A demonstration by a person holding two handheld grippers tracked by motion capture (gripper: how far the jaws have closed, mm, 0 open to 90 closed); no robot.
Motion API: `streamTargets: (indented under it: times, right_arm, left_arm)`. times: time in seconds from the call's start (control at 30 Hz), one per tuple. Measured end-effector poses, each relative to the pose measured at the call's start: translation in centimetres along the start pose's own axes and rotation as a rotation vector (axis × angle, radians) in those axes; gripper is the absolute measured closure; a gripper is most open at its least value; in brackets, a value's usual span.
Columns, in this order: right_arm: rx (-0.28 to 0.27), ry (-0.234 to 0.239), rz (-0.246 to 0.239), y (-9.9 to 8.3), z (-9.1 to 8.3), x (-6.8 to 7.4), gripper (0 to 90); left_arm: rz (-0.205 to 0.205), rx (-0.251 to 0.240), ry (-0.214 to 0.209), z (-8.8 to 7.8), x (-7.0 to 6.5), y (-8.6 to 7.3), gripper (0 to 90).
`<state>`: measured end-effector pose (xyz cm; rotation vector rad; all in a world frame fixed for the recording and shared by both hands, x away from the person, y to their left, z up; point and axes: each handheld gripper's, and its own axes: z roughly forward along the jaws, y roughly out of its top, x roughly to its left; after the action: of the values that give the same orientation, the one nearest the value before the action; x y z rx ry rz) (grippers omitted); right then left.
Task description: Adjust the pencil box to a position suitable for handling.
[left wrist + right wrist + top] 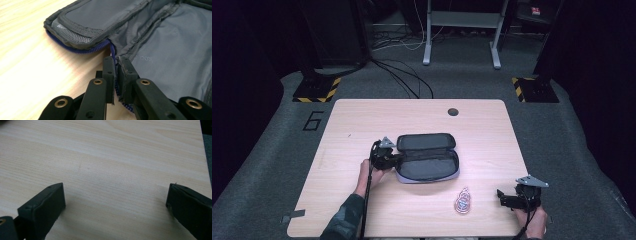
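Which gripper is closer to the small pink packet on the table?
Right. The right gripper rests just right of the packet, jaws open and apart from it. The left gripper is farther up the table, clamped on the pouch edge.

One pouch [428, 157], one pink charm [462, 201], two grippers: left [388, 156], right [506, 198]. One table [362, 125], one dark hole [453, 111] in it.

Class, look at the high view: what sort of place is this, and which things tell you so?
Probably a lab or recording studio: a pale wooden table on grey carpet, yellow-and-black hazard-striped stand bases, loose black cables across the floor, and a dark surround.
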<state>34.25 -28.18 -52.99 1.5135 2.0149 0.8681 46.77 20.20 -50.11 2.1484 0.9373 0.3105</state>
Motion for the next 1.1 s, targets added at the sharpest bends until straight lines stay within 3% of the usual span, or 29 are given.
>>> streamTargets:
  times: [0.47, 0.5, 0.67, 0.83, 0.9, 0.97, 1.1]
  right_arm:
    - [0.0, 0.001, 0.0, 0.0, 0.0, 0.0, 2.0]
    - [0.0, 0.0, 0.0, 0.0, 0.0, 0.0, 1.9]
    - [0.0, 0.001, 0.0, 0.0, 0.0, 0.0, 2.0]
    - [0.0, 0.001, 0.0, 0.0, 0.0, 0.0, 2.0]
    - [0.0, 0.0, 0.0, 0.0, 0.0, 0.0, 2.0]
    - [-0.001, 0.0, 0.0, 0.0, 0.0, 0.0, 2.0]
    - [0.0, 0.001, 0.0, 0.0, 0.0, 0.0, 2.1]
  left_arm:
    - [-0.04, -0.002, 0.016, 0.2, 0.4, 0.4, 81.2]
    - [-0.041, -0.006, 0.017, 0.2, 0.4, 0.5, 78.0]
    - [-0.083, -0.055, 0.032, -1.0, 0.3, 0.5, 36.8]
    - [-0.089, -0.084, 0.056, -2.5, 0.0, 0.4, 21.7]
    - [-0.071, -0.077, 0.072, -3.3, -0.2, 0.1, 17.7]
    - [-0.057, -0.073, 0.088, -3.8, -0.3, -0.3, 15.5]
    - [-0.067, -0.084, 0.12, -4.8, -0.5, -1.5, 14.9]
